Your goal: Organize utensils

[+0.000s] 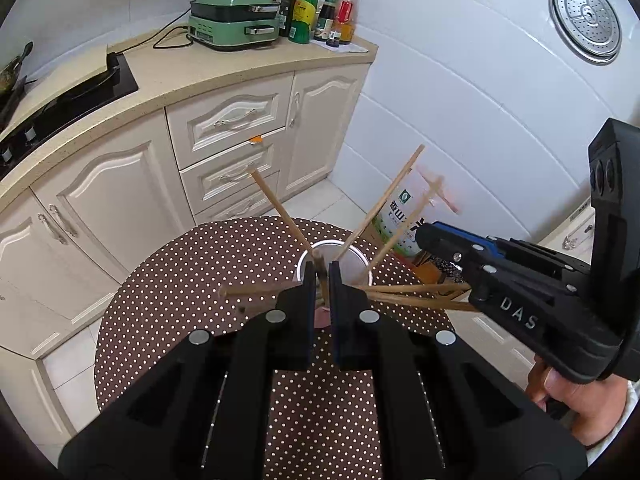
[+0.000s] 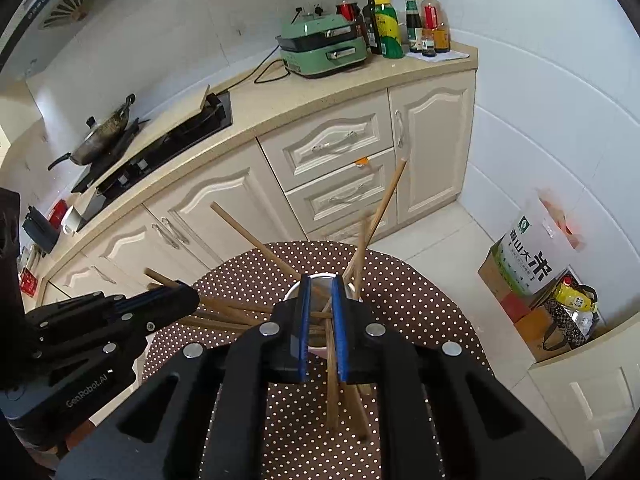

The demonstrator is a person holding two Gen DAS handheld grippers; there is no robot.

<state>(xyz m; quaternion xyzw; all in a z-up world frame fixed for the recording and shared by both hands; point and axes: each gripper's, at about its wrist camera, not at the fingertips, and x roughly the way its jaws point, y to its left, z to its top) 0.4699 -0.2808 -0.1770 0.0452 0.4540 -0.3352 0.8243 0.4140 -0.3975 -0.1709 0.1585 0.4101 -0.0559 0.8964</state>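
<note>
Over a round polka-dot desk [image 1: 192,280], the left gripper [image 1: 321,276] has its fingers [image 1: 308,280] clenched on a single wooden chopstick [image 1: 276,204] that slants up and left above a white cup [image 1: 360,258] at mid-desk. To finish this step well, the stick probably needs tipping more upright so that its lower end clears the rim before the fingers let go. To the right, the right gripper [image 2: 321,300] shows one chopstick running between its blue-padded fingers [image 2: 339,320]; whether the pads press on it cannot be told. More chopsticks [image 1: 416,292] lie crossed flat beside the cup, and several lean inside it, crowding the opening. Beyond stand cream cabinets [image 1: 120,184], a green cooker [image 1: 234,20], bottles [image 1: 320,12] and a rice sack [image 2: 528,256].
</note>
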